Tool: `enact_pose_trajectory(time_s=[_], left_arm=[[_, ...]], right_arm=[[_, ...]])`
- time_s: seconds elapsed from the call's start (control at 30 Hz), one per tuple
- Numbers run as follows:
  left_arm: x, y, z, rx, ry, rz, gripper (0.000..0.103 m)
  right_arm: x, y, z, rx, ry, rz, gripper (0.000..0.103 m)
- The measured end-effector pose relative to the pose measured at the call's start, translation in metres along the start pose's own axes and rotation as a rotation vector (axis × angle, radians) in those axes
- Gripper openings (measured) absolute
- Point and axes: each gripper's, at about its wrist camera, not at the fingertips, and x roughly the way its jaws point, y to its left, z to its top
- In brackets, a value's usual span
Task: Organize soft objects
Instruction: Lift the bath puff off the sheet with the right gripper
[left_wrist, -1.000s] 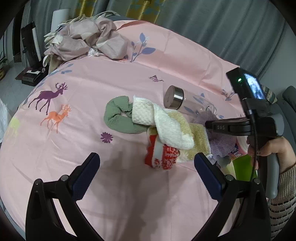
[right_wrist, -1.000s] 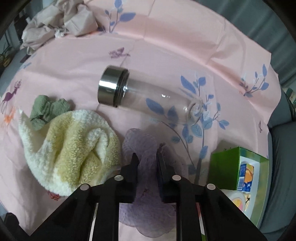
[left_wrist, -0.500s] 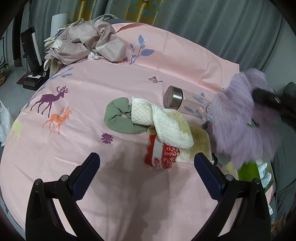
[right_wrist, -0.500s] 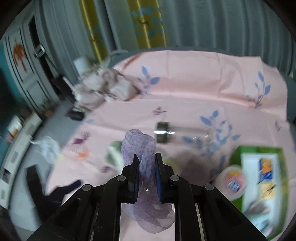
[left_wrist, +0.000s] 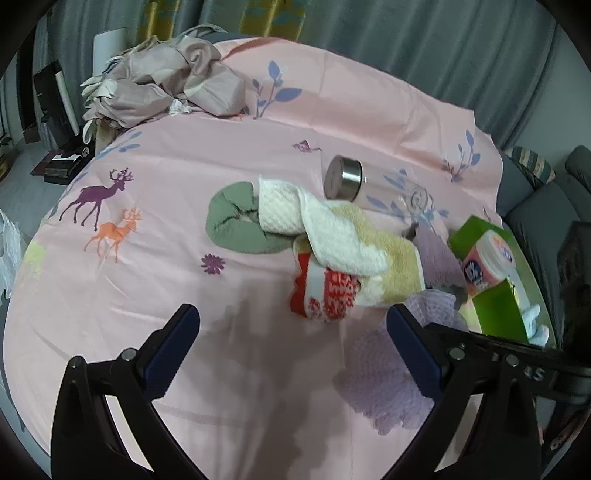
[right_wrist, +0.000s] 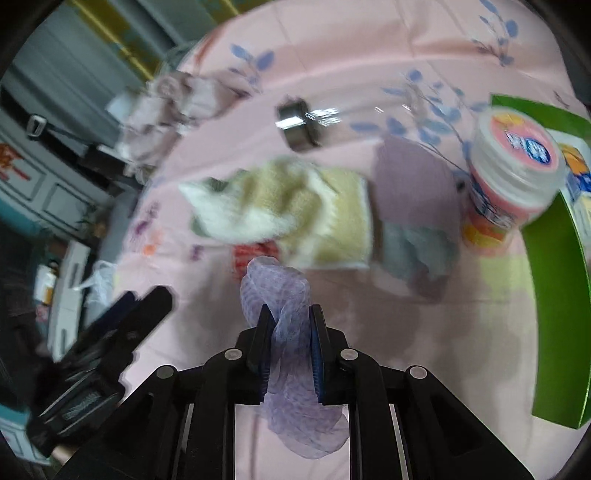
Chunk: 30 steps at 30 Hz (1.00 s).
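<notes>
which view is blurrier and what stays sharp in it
The right wrist view is blurrier: the towels, bottle and jar smear with motion, while the right gripper and the purple cloth in its jaws stay sharp. The left wrist view is mostly crisp, with fisheye bending at the edges; only the purple cloth looks soft there.

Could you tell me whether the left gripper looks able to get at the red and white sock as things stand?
Probably yes: the left gripper is open, and the red and white sock lies just ahead with bare sheet between, though the yellow towel covers its far end.
</notes>
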Motion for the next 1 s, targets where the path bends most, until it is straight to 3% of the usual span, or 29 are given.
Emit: enact_pose_trajectory(time_s=[0.03, 0.1, 0.17, 0.2, 0.37, 0.43, 0.6, 0.73, 0.8, 1.0], left_arm=[[0.001, 0.000, -0.001, 0.004, 0.006, -0.002, 0.100], [0.002, -0.001, -0.003, 0.013, 0.013, -0.008, 0.099], [0.002, -0.003, -0.004, 0.019, 0.018, -0.017, 0.098], [0.001, -0.004, -0.005, 0.019, 0.020, -0.022, 0.096], [0.002, -0.012, -0.011, 0.011, 0.077, -0.097, 0.086], [0.004, -0.017, -0.014, 0.021, 0.096, -0.116, 0.075], [0.013, -0.034, -0.026, 0.040, 0.140, -0.158, 0.063], [0.025, -0.043, -0.032, 0.028, 0.188, -0.211, 0.042], [0.034, -0.045, -0.035, 0.011, 0.223, -0.224, 0.035], [0.049, -0.045, -0.041, -0.014, 0.260, -0.222, 0.027]], right_arm=[[-0.001, -0.002, 0.000, -0.001, -0.003, 0.001, 0.031], [-0.007, -0.004, 0.000, 0.003, -0.025, -0.003, 0.058], [-0.018, -0.007, -0.002, -0.002, -0.067, -0.017, 0.073], [-0.023, -0.006, -0.002, -0.008, -0.089, -0.026, 0.075], [-0.035, -0.012, -0.005, -0.013, -0.101, 0.019, 0.075], [-0.034, -0.016, -0.005, 0.004, -0.094, 0.035, 0.075], [-0.016, -0.022, -0.007, 0.042, -0.024, 0.063, 0.075], [0.000, -0.023, -0.009, 0.045, 0.021, 0.059, 0.075], [0.005, -0.023, -0.010, 0.033, 0.032, 0.042, 0.075], [0.023, -0.025, -0.012, 0.044, 0.075, 0.045, 0.074]])
